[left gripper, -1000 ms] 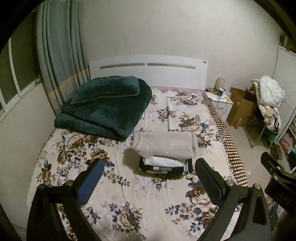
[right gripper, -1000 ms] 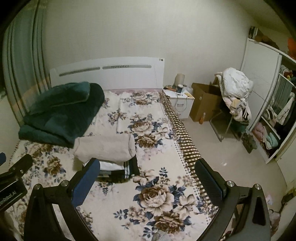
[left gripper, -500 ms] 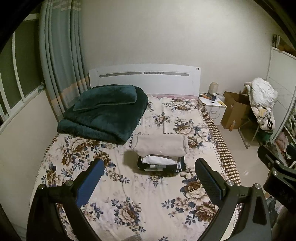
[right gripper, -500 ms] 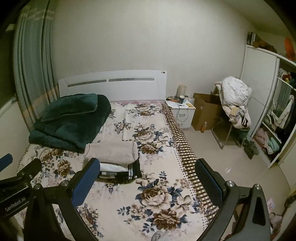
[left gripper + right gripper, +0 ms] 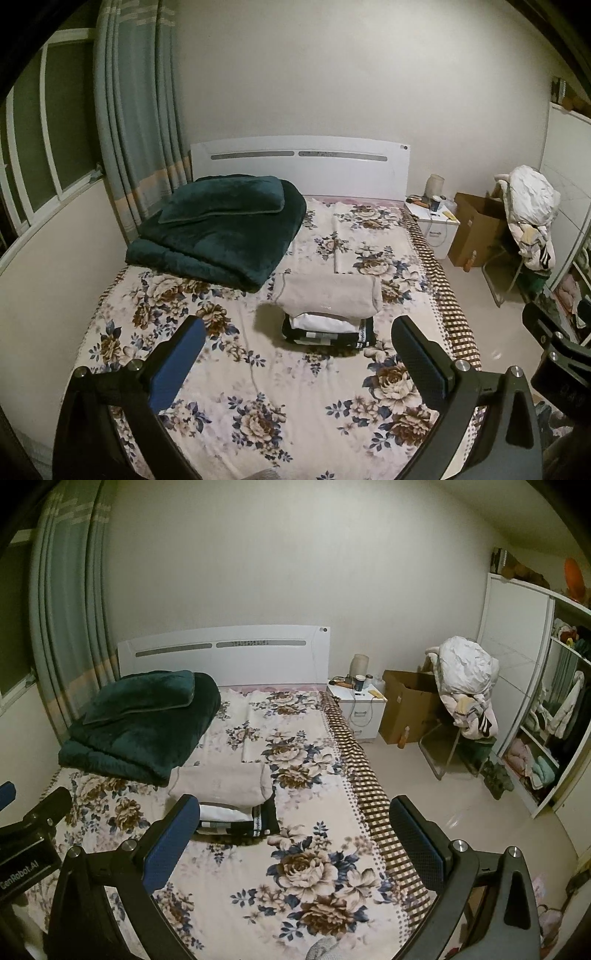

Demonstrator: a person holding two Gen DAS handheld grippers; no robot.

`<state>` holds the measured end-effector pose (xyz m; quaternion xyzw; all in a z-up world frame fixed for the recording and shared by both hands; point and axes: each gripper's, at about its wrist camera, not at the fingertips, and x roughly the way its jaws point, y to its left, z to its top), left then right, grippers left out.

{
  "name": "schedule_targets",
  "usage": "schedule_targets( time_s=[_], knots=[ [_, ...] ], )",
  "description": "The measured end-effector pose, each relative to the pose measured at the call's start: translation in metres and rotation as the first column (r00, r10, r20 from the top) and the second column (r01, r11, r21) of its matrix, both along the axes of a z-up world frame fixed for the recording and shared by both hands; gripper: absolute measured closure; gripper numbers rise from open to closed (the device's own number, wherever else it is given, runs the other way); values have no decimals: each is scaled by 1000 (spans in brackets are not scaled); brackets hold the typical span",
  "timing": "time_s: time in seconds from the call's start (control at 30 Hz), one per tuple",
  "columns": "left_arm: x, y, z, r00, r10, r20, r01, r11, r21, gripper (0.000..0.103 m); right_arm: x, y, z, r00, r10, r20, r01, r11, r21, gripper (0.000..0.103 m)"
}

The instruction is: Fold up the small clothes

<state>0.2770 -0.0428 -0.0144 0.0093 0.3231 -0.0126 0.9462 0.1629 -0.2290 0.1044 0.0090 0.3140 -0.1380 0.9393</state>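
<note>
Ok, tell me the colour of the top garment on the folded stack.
Beige top garment, clearest in the left wrist view.

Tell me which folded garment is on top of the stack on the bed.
The beige garment tops the stack, overhanging the white one beneath; the dark one lies lowest, on the bed.

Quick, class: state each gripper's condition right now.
Left gripper: open, holding nothing.
Right gripper: open, holding nothing.

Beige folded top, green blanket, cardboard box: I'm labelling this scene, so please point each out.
beige folded top (image 5: 328, 295), left wrist view, middle of its upper face.
green blanket (image 5: 221, 236), left wrist view, centre of the fold.
cardboard box (image 5: 406, 710), right wrist view, front wall.
</note>
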Motion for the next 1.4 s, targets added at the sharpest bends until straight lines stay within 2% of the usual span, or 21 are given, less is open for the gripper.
schedule_targets(
  time_s=[0.77,1.4],
  knots=[
    [-14,6,8,1000,21,-2,-20,1000,15,0,-2,11,13,998,57,-6,-57,998,13,0],
    [-17,10,20,1000,9,10,-9,1000,6,0,-3,18,14,998,61,-2,-61,998,12,0]
  ],
)
